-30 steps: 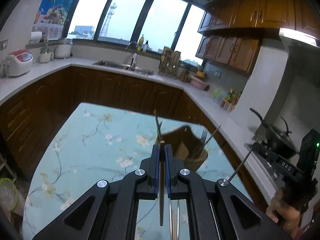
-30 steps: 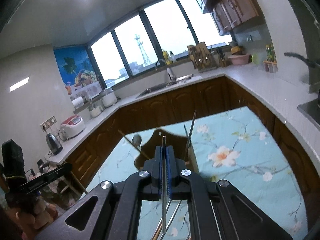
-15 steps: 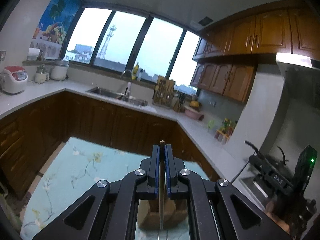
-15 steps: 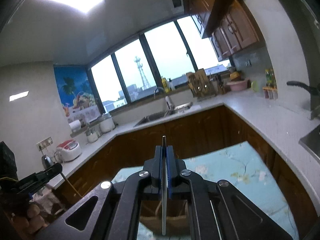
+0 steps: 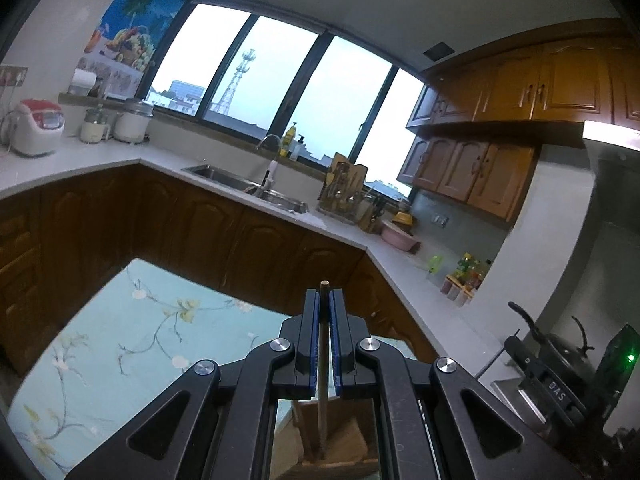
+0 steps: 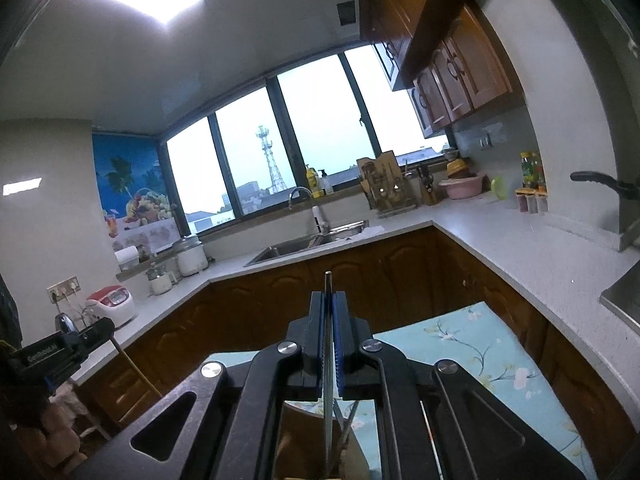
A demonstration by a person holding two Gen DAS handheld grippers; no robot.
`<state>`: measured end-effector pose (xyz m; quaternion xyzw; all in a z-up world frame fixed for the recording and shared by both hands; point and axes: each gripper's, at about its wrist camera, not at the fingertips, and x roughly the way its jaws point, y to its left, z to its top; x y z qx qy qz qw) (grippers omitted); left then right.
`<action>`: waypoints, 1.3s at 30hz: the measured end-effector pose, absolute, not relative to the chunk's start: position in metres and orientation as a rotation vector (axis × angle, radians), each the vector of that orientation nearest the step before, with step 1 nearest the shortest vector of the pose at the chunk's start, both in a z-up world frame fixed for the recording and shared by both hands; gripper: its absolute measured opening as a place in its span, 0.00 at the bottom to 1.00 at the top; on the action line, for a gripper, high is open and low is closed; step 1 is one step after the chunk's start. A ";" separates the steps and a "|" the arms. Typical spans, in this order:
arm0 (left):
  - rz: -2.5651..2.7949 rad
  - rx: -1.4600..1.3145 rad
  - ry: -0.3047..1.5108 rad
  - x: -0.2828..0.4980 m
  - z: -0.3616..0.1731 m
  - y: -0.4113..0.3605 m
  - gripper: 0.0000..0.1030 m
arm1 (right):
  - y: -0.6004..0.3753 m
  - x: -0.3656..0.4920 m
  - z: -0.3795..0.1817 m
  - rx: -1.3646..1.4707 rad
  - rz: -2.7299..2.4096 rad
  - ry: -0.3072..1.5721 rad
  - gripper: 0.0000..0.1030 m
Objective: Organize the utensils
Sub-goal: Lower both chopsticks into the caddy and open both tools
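1. Wooden stick (image 5: 323,364), thin and brown, is pinched tight in the left tool (image 5: 324,300), and its low end dips into the wooden holder (image 5: 344,436).
2. The right tool (image 6: 329,300) squeezes a thin metal utensil (image 6: 328,360) that hangs over the same holder.
3. Both tools have tipped up since a second ago; less of the flowery table (image 5: 120,344) shows.
4. I think both are going in now.

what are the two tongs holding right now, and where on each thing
Left tongs pinch a wooden stick near its top end. Right tongs pinch a thin metal utensil handle near its tip; its working end is hidden.
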<state>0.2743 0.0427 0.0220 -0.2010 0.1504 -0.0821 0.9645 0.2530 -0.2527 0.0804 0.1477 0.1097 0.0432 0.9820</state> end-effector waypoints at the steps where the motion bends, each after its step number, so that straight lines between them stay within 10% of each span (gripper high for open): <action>1: -0.162 -0.407 0.303 0.277 0.016 0.041 0.04 | -0.252 0.254 0.075 0.299 0.087 0.225 0.04; 33: -0.186 -0.313 0.461 0.313 -0.007 0.029 0.05 | -0.258 0.273 0.015 0.384 0.124 0.391 0.09; 39: -0.180 -0.323 0.466 0.314 -0.006 0.032 0.22 | -0.259 0.274 0.014 0.385 0.126 0.398 0.11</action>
